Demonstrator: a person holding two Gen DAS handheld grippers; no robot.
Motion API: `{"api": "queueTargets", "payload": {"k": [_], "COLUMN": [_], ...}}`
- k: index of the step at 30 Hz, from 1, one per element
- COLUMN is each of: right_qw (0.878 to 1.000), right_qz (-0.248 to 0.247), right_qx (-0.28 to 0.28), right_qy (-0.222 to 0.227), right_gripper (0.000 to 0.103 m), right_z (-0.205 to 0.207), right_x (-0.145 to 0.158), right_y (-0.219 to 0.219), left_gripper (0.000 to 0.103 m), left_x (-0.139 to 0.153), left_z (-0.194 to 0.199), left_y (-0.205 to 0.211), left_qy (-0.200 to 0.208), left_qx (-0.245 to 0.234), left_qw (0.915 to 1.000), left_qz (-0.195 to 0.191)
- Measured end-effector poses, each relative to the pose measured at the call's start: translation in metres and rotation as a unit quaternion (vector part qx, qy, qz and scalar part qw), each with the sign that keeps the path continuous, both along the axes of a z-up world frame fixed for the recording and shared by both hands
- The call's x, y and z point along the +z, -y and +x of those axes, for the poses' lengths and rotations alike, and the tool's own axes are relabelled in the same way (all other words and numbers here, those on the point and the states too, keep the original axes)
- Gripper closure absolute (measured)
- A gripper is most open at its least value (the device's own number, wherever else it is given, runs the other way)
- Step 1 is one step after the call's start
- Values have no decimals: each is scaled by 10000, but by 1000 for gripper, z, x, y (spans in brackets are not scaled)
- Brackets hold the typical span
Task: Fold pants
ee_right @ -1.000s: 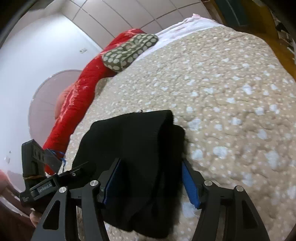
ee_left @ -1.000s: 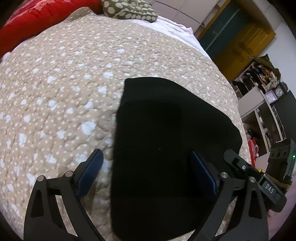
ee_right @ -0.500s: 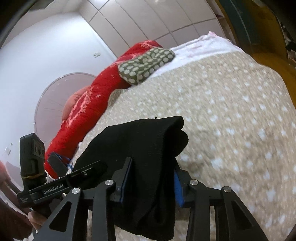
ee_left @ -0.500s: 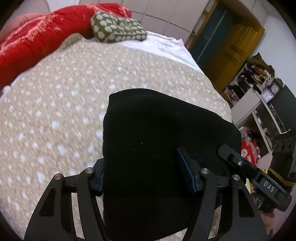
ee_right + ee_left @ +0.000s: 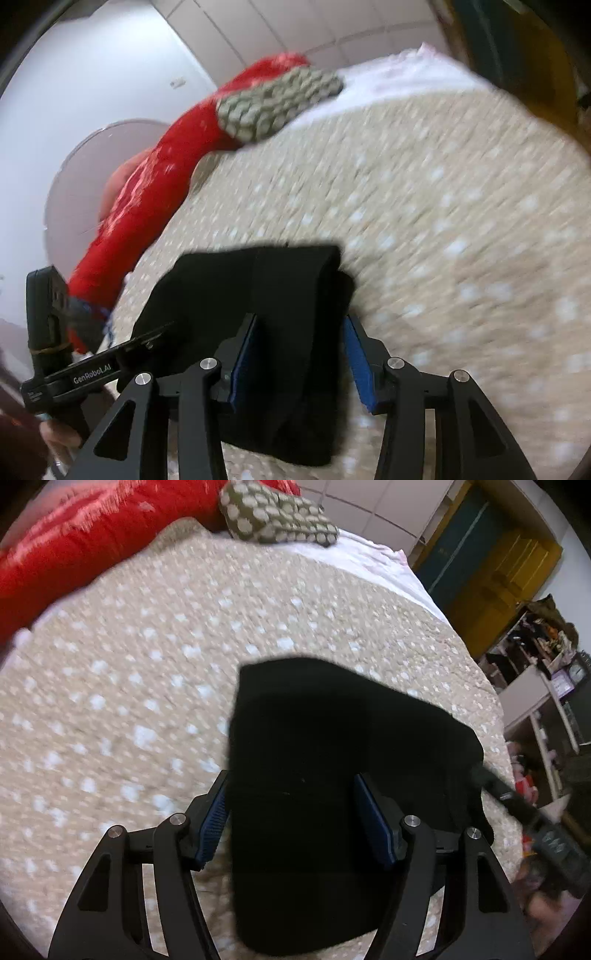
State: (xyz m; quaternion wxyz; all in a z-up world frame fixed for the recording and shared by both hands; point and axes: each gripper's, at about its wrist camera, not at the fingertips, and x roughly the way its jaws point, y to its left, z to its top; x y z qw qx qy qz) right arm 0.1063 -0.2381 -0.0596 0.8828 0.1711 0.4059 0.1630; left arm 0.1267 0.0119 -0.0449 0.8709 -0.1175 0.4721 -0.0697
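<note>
Both pairs of jaws, wide apart a second ago, now press the folded black pants above the bedspread.

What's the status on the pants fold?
Left gripper and right gripper both clamped on folded black pants. Pants bundled on spotted beige quilt. Nothing in the way.
</note>
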Motion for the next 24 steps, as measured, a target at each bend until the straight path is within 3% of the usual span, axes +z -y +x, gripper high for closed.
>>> {"api": "queueTargets", "payload": {"k": [3,6,9,13,16,22,24], "right_qw": [9988,9971,9958,9950,9962,9924,9890], "right_qz": [-177,-347,-546,-877,-746,-1013,-1262], "right_qx": [37,401,574,471,443,670,722], "right_qy": [445,554,450,-122,-63,205,262], "right_gripper": [60,65,68,69,69,69,69], "right_z": [-8,-2,11,37,38,-4,-26], "right_x": [27,39,27,-15,-18,18,15], "right_y": [3,-16,-36,-44,-37,-41,-44], "left_gripper": [36,36,36,31,30,30,30], "left_x": [16,14,-3,-11,-11,-11,-13], "left_z": [1,10,25,30,29,18,13], "left_y": [-1,2,5,6,5,6,7], "left_qy": [290,226,18,-13,-21,-2,39], "left_qx": [117,219,281,257,260,263,273], "left_qw": [9994,9993,9989,9989,9988,9989,9989], "left_qz": [164,205,368,388,416,387,385]}}
